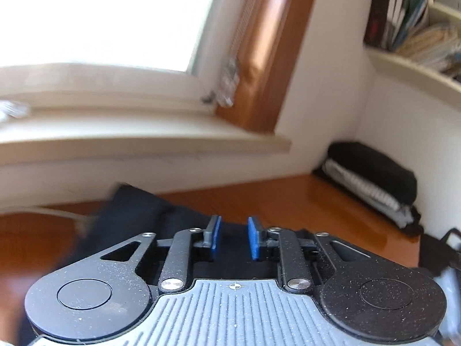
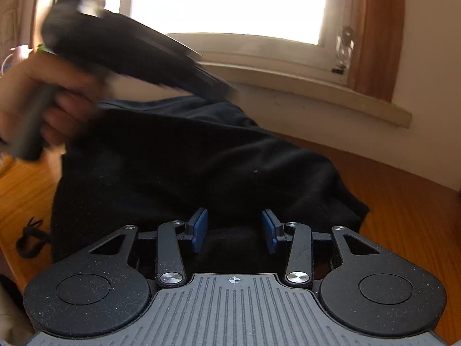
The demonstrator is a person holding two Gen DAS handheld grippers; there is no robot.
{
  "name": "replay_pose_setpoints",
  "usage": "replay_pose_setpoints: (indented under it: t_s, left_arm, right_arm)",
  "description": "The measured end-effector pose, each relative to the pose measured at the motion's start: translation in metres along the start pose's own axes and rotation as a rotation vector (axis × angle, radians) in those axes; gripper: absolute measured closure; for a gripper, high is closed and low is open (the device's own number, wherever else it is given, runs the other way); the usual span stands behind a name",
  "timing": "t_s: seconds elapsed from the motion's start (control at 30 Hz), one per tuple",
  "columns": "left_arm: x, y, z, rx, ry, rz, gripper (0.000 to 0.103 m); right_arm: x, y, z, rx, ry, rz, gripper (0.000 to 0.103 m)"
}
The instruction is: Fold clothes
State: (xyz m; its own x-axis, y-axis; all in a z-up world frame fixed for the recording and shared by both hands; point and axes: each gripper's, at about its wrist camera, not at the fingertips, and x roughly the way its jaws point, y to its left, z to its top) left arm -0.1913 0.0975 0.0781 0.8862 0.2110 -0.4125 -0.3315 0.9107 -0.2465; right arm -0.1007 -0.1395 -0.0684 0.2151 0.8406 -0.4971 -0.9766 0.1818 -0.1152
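Glossy orange-brown wooden table [image 2: 403,201] under a bright window, with a pale stone-like sill [image 2: 317,86] running behind it; plain white wall below the sill.

Task item: black garment [image 2: 187,158], soft matte knit, lying in a loose rumpled heap on the table directly ahead of the right tongs [image 2: 234,232] and running under them. Its far edge rises in a soft fold toward the sill; its right edge ends in a ragged corner on bare wood. Seen from the left tongs [image 1: 234,238], the same dark cloth [image 1: 135,210] lies ahead and to the left, blurred, with more of it beneath the blue pads.

Right tongs: jaws wide apart, flat blue rubbery pads [image 2: 200,229] with nothing between them but cloth lying below. Black grainy metal linkage, ribbed grey body.

Left tongs: jaws parted, narrower than the right pair, pads [image 1: 214,236] not closed on anything. From the right wrist view, a hand [image 2: 34,92] grips the grey handle up and to the left, heavily motion-blurred, with the black tool body slanting over the garment.

Outward: folded stack of dark and grey-white ribbed clothes [image 1: 371,178] in the wall corner, ahead and right of the left tongs. Shelf [image 1: 417,69] with upright folders above it. Orange-brown curtain [image 1: 273,57] beside the window. Thin black cord [image 2: 31,236] on the wood, left of the right tongs.
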Motion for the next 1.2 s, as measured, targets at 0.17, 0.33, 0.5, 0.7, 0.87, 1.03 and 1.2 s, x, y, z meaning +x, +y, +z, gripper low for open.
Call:
replay_pose_setpoints:
  t_s: [0.17, 0.33, 0.5, 0.7, 0.87, 1.03, 1.2]
  left_arm:
    - [-0.06, 0.049, 0.0, -0.021, -0.027, 0.094, 0.08]
    - [-0.091, 0.058, -0.02, -0.054, -0.033, 0.061, 0.09]
    - [-0.069, 0.037, -0.028, -0.015, 0.067, 0.058, 0.089]
    - [-0.064, 0.033, -0.048, -0.019, 0.114, 0.121, 0.083]
    - [-0.065, 0.035, -0.056, -0.044, 0.132, 0.142, 0.077]
    - [-0.062, 0.045, -0.058, -0.106, 0.138, 0.126, 0.073]
    - [-0.053, 0.057, -0.056, -0.175, 0.158, 0.085, 0.06]
  right_arm:
    - [0.011, -0.02, 0.006, -0.085, 0.037, -0.162, 0.062]
    - [0.013, -0.031, 0.005, 0.015, 0.021, -0.169, 0.061]
    - [0.02, -0.03, 0.007, 0.017, 0.018, -0.182, 0.06]
    - [0.016, -0.04, 0.004, 0.088, 0.013, -0.136, 0.06]
    - [0.016, -0.039, 0.004, 0.083, 0.008, -0.138, 0.06]
    - [0.015, -0.038, 0.003, 0.069, 0.004, -0.144, 0.06]
    - [0.015, -0.035, 0.003, 0.065, 0.002, -0.15, 0.06]
